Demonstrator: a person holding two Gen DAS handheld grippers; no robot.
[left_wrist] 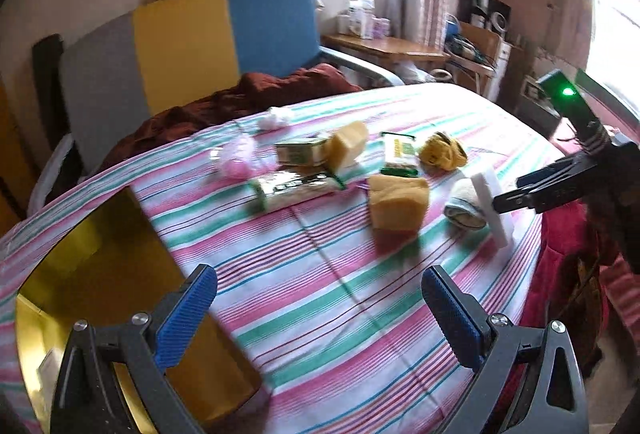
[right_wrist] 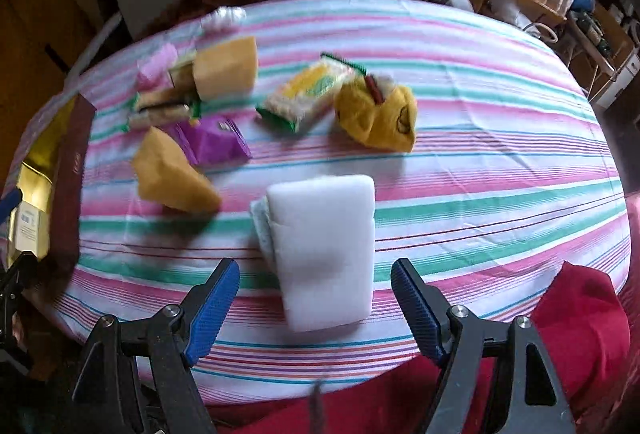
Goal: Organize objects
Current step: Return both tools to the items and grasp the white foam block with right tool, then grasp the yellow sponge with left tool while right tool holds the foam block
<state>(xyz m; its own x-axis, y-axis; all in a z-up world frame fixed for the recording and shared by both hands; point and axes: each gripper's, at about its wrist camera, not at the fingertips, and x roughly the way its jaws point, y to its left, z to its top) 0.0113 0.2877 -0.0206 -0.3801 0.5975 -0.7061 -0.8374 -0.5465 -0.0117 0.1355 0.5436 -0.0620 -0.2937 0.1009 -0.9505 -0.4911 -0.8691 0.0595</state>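
Observation:
Several objects lie on the striped tablecloth. In the right wrist view my right gripper hangs open over a white foam block. The block's near end shows between the fingers, and neither pad touches it. A rolled pale cloth leans against the block's left side. Beyond lie two yellow sponges, a purple packet, a noodle packet and a yellow smiley cloth. My left gripper is open and empty beside a gold box. The right gripper appears there next to the white block.
More green packets and a pink item lie at the far left of the pile. A chair with grey, yellow and blue panels holds a dark red cloth behind the table. Red fabric covers the near table edge.

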